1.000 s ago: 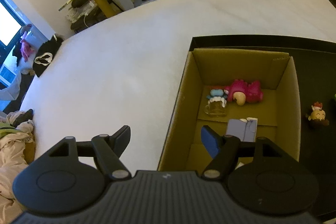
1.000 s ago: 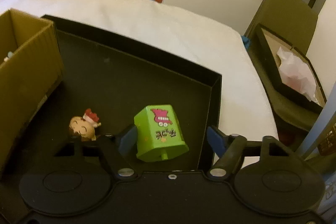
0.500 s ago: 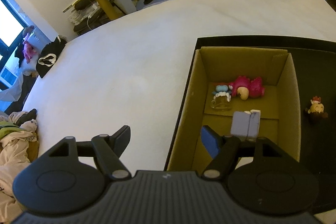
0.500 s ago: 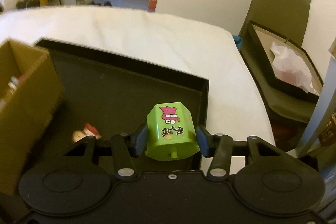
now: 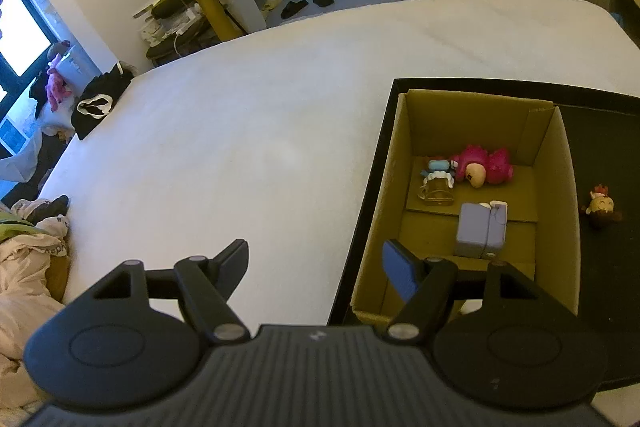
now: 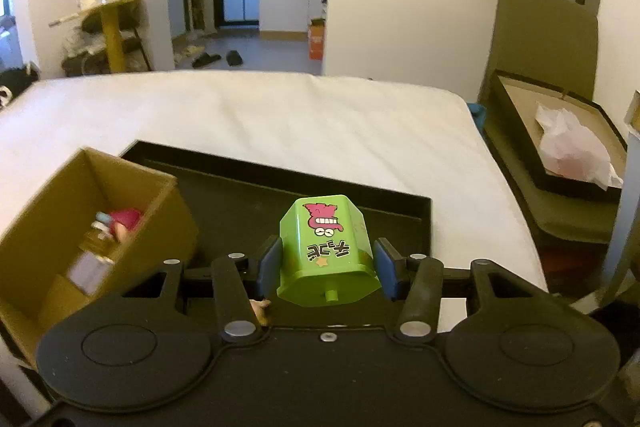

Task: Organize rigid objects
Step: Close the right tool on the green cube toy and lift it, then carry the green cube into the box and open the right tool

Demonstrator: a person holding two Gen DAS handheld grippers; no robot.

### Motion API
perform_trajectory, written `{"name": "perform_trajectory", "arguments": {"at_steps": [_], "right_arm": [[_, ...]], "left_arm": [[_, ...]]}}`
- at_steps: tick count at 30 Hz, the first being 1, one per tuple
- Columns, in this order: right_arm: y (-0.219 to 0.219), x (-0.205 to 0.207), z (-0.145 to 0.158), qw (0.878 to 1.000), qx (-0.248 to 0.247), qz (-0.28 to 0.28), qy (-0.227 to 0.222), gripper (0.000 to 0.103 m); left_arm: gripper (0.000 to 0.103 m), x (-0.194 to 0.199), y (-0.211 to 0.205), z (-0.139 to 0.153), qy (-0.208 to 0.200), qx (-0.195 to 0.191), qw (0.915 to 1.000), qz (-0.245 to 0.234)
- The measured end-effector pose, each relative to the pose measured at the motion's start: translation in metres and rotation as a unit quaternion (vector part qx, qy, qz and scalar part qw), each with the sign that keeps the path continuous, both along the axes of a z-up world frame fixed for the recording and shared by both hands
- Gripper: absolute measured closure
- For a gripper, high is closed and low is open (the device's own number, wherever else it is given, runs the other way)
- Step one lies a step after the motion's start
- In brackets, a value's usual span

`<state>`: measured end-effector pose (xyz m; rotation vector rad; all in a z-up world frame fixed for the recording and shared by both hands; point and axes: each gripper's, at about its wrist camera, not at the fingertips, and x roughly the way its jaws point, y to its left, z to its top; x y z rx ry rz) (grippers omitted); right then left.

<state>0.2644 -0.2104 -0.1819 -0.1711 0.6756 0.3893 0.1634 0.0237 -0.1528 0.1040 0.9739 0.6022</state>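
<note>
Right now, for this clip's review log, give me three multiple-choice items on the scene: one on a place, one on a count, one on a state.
1. Where does the small brown figurine lie?
A. inside the cardboard box
B. on the black tray beside the box
C. on the white bed

2. How many toys lie in the cardboard box?
A. one
B. three
C. five

3. What is the right gripper doing?
A. hanging open
B. shut on nothing
C. shut on the green toy

Answers: 1 B, it rests on the black tray right of the box wall. 2 B, a pink, a blue-and-amber and a lilac one show. 3 C, both fingers press its sides.
</note>
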Motion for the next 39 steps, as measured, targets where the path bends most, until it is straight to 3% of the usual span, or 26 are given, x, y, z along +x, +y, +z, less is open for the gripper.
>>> {"name": "perform_trajectory", "arguments": {"at_steps": [17, 26, 33, 39], "right_arm": [[0.049, -0.019, 0.029, 0.997, 0.039, 0.063, -0.020, 0.054], [0.086, -0.037, 0.026, 0.995, 0.011, 0.098, -0.020, 0.054], [0.114, -0.048, 0.022, 0.993, -0.020, 0.115, -0.017, 0.054], [0.135, -0.056, 0.014, 0.991, -0.054, 0.125, -0.019, 0.055]], "left_arm": [[0.030, -0.005, 0.016, -0.019, -0.010, -0.042, 0.9984, -0.036], [0.035, -0.011, 0.019, -0.028, -0.025, -0.064, 0.9955, -0.065], [0.055, -0.013, 0.033, -0.033, -0.038, -0.106, 0.9916, -0.064], [0.079, -0.015, 0.038, -0.038, -0.044, -0.133, 0.9871, -0.078]]}}
